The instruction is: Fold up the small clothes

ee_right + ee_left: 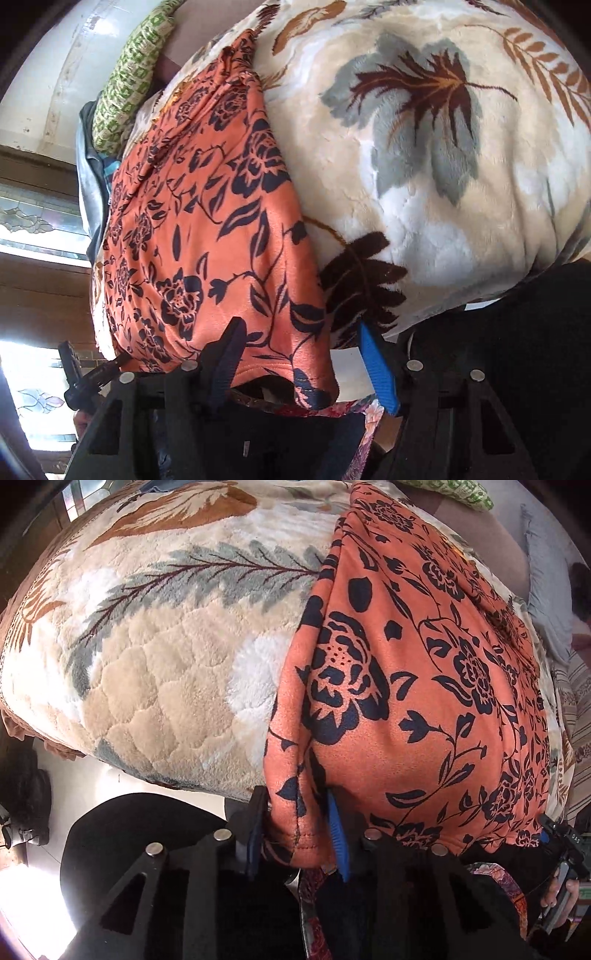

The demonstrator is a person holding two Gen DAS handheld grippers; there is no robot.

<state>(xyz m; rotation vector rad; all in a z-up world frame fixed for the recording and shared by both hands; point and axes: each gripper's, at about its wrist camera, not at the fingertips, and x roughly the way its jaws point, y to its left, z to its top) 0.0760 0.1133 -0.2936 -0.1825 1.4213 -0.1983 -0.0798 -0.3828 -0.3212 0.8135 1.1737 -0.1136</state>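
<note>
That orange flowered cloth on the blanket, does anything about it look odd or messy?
Nothing looks damaged. The orange flowered cloth lies in a long folded strip on the leaf-patterned blanket, bunched and wrinkled at its far end. Its near hem sits between the fingers of the left gripper and the right gripper.

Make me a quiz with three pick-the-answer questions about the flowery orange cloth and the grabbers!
1. Where does the orange garment lie?
A on a leaf-patterned blanket
B on a wooden floor
C in a basket

2. What colour are its flowers?
A white
B dark navy
C yellow

3. What sits between the left gripper fingers?
A nothing
B a pillow
C the garment's hemmed corner

Answers: 1 A, plush blanket shows around it; 2 B, dark blooms on orange; 3 C, the stitched hem sits between the blue pads.
</note>
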